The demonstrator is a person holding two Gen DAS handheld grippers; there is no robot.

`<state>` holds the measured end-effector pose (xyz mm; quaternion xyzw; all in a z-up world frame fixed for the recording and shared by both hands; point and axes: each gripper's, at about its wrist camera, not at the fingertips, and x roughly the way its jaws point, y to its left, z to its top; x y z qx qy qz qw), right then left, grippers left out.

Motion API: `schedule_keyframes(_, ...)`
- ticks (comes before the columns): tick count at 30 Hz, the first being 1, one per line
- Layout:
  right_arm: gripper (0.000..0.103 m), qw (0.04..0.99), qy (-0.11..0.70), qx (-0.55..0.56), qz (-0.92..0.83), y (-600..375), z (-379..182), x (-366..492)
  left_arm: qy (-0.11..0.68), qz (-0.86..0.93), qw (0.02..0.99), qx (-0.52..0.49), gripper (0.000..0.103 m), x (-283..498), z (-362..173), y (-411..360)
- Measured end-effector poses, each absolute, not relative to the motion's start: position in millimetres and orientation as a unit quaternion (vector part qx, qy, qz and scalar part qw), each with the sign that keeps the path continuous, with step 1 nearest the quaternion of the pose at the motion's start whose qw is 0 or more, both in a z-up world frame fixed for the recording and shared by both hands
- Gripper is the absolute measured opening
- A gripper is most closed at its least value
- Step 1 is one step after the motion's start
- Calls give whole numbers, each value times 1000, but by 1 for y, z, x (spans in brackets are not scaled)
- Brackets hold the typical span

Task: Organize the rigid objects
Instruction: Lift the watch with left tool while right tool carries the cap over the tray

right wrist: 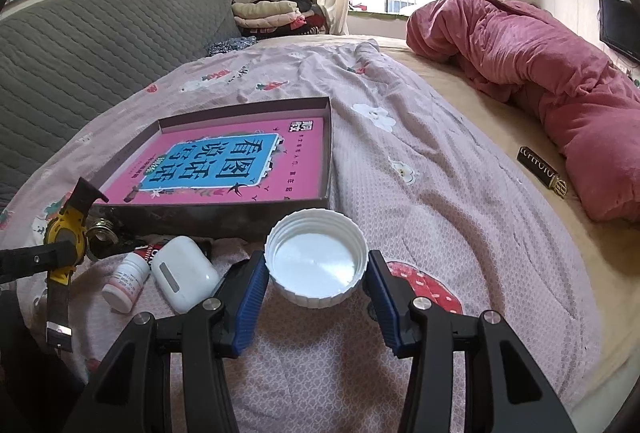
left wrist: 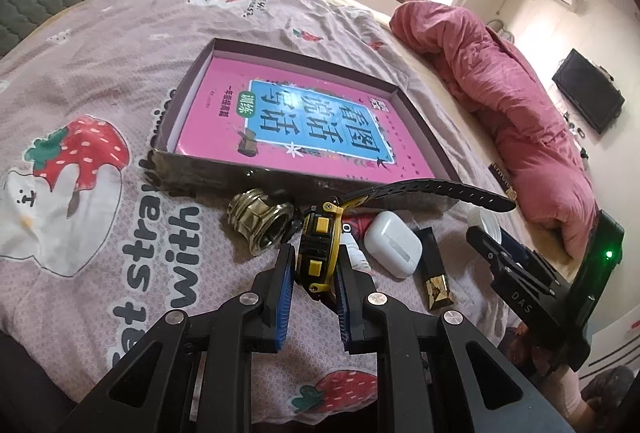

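My left gripper (left wrist: 316, 253) is shut on the case of a yellow-and-black watch (left wrist: 320, 229), its blue pads pressing on both sides. The black strap (left wrist: 440, 193) sticks out to the right over the box's near wall. In the right wrist view the watch (right wrist: 66, 233) is at the left edge, one strap end hanging down. My right gripper (right wrist: 318, 269) is shut on a white ribbed cap (right wrist: 316, 257), hollow side up, just in front of the box. A shallow dark box (right wrist: 224, 211) lies on the bedspread with a pink book (right wrist: 224, 161) inside it.
In front of the box lie a brass bell (left wrist: 260, 221), a white earbud case (left wrist: 394, 247), a small white bottle (right wrist: 126, 279) and a black-and-gold bar (left wrist: 434, 277). Another black bar (right wrist: 542, 171) lies beside the rolled pink quilt (right wrist: 540, 81). A grey headboard (right wrist: 100, 45) lines the left.
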<state>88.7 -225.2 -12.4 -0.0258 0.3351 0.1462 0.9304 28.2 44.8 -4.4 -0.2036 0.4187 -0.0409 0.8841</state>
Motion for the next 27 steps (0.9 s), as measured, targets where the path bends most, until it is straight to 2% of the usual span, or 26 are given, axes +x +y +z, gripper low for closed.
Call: schedule_keyframes(27, 50, 947, 270, -45, 166, -203, 18, 76, 352, -5, 916, -193, 19, 31, 28, 64)
